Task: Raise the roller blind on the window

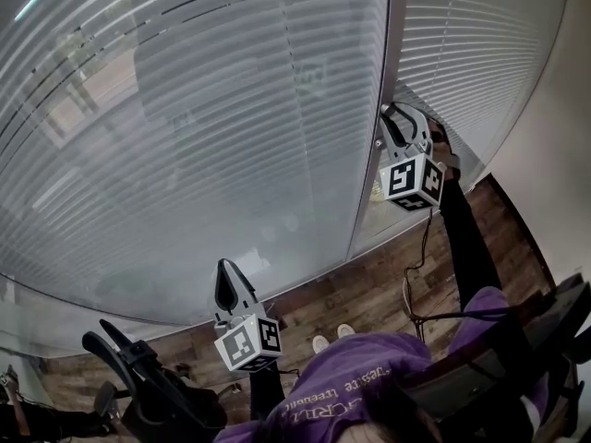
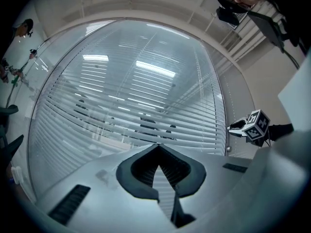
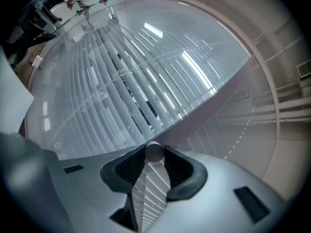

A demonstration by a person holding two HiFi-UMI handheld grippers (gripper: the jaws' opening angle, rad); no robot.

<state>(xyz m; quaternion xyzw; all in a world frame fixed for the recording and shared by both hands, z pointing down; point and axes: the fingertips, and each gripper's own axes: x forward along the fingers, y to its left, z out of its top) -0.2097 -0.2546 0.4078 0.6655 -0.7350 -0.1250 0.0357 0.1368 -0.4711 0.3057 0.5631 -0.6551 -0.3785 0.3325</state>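
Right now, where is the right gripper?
Head view, right of centre: the right gripper is beside the vertical window post, jaws on a round grey piece.

Office: glass wall [image 1: 185,173] with slatted blinds [image 1: 480,44]

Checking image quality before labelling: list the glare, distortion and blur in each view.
Head view: fisheye bends the blind; hazy reflections lie over it. Left gripper view: ceiling-light glare across the blind, dark corners. Right gripper view: same glare; the round knob between the right tool tips looks soft.
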